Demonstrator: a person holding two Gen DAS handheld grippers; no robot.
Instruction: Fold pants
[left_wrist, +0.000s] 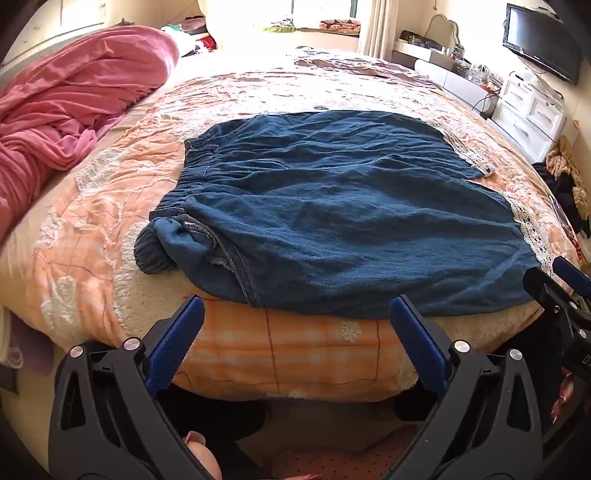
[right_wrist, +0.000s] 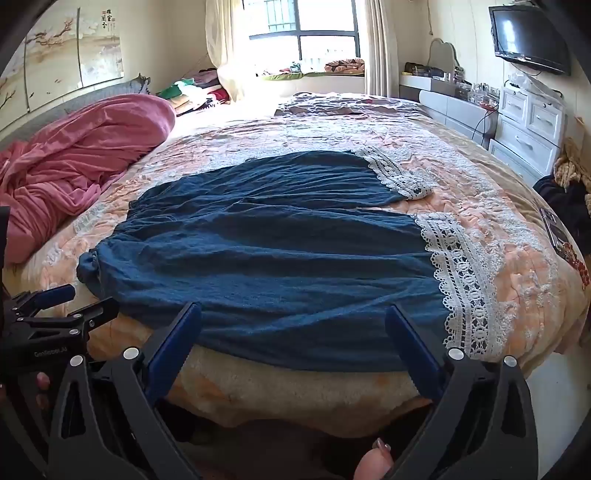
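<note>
Right wrist view: pants (right_wrist: 266, 254) flat on bed (right_wrist: 498, 258), seemingly unfolded; left tool (left_wrist: 297, 325) and right tool (right_wrist: 293, 332) spread, empty.

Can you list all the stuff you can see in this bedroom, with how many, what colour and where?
Dark blue pants with white lace hems: one, spread flat on the bed, waistband left, hems right.
Peach quilted bedspread: one, covering the bed.
Pink crumpled blanket: one, at the bed's left side.
Black flat television: one, on the right wall.
White drawer cabinet: one, below the television.
Painted blossom wall picture: one, left wall.
Window: one, bright, far wall.
Left gripper: one, black with blue jaws, open, at the near bed edge.
Right gripper: one, black with blue jaws, open, beside it.
</note>
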